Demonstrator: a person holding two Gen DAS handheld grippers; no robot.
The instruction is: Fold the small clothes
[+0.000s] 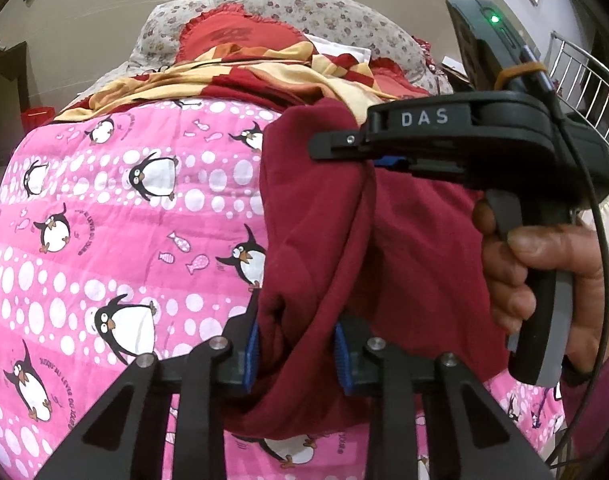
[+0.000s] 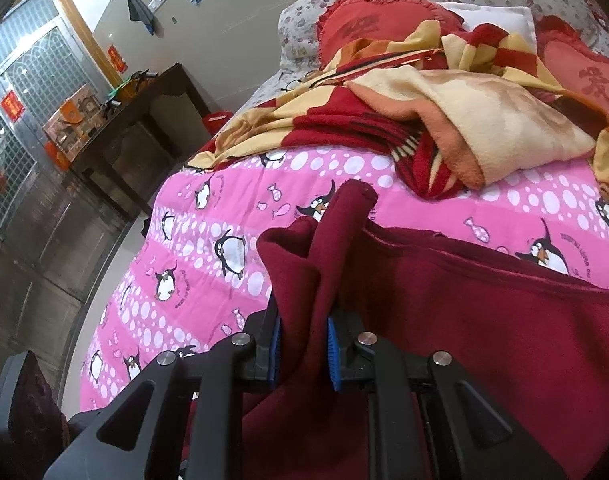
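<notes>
Left gripper [image 1: 298, 354] with blue pads pressed onto gathered fabric, right gripper [image 2: 302, 354] likewise clamped, right hand [image 1: 544, 276] wrapped around its handle.

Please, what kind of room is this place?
Most likely a home bedroom. The maroon garment is held over a bed with a pink penguin quilt, a red and yellow blanket and floral pillows at its head.

A pink penguin quilt [image 2: 444, 200] lies beneath a red-and-cream blanket [image 2: 444, 120] and heart cushions [image 1: 232, 36].
</notes>
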